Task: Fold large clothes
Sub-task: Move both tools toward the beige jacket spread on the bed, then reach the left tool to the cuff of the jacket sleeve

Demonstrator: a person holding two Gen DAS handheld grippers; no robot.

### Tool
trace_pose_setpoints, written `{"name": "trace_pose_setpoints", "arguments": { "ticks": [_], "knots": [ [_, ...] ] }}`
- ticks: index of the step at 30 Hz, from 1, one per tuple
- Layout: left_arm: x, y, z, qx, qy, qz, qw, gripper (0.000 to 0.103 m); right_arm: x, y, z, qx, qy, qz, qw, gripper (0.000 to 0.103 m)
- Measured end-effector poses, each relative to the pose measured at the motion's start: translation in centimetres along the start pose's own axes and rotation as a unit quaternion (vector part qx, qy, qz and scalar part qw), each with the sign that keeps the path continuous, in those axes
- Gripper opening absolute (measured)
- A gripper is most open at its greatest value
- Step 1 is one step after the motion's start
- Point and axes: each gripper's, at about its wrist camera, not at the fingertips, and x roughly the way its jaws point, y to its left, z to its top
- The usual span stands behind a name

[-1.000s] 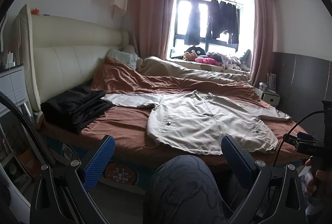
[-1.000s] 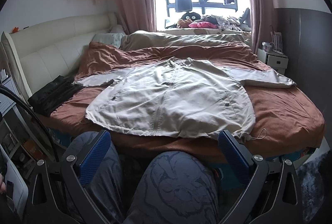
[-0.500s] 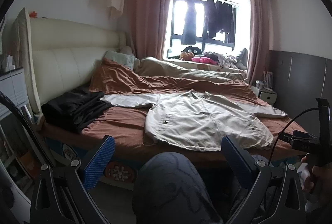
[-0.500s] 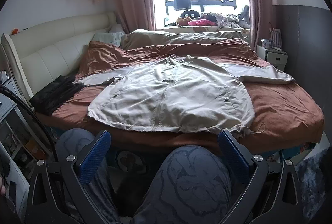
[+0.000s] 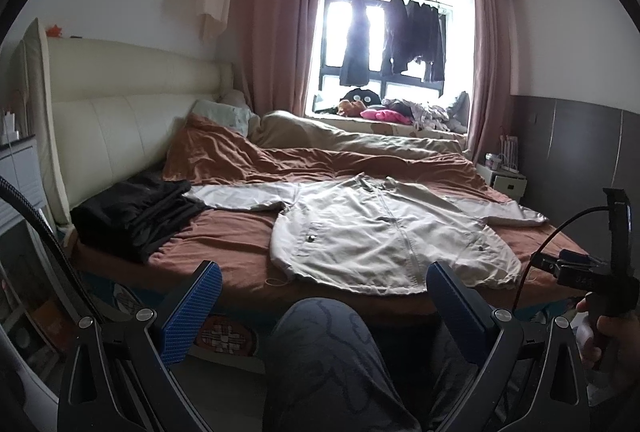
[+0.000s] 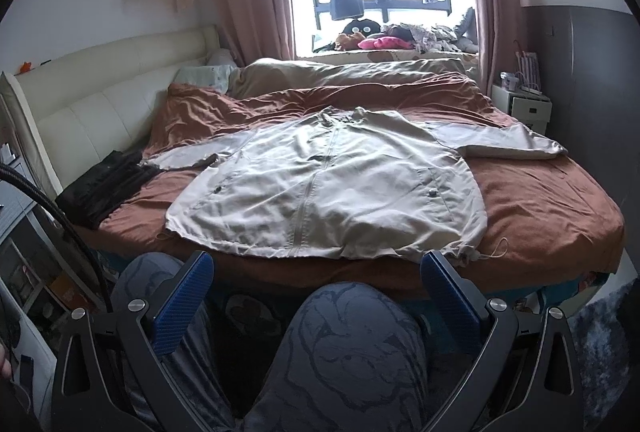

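On the near half of the bed (image 6: 552, 200) the beige jacket (image 6: 332, 192) lies spread flat, zipped front up, both sleeves out to left and right; we judge no fold made yet. We hold the left gripper (image 5: 322, 306) and right gripper (image 6: 316, 296) wide apart, empty, short of the hem.
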Motion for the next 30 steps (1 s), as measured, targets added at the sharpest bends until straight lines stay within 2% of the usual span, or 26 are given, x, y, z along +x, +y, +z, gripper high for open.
{"name": "trace_pose_setpoints", "arguments": {
  "ticks": [17, 26, 30],
  "knots": [
    [5.5, 0.8, 1.0, -0.012, 0.026, 0.008, 0.9996, 0.103, 4.7, -0.8, 2.5, -0.006, 0.023, 0.014, 1.000, 0.103],
    [11.6, 2.8, 3.1, -0.021, 0.049, 0.016, 0.9985, 0.103, 10.3, -0.7, 5.7, -0.002, 0.040, 0.026, 0.999, 0.103],
    [15.1, 5.0, 4.2, -0.029, 0.063, 0.024, 0.9973, 0.103, 13.3, -0.4, 7.5, -0.005, 0.053, 0.031, 0.998, 0.103]
  ]
}}
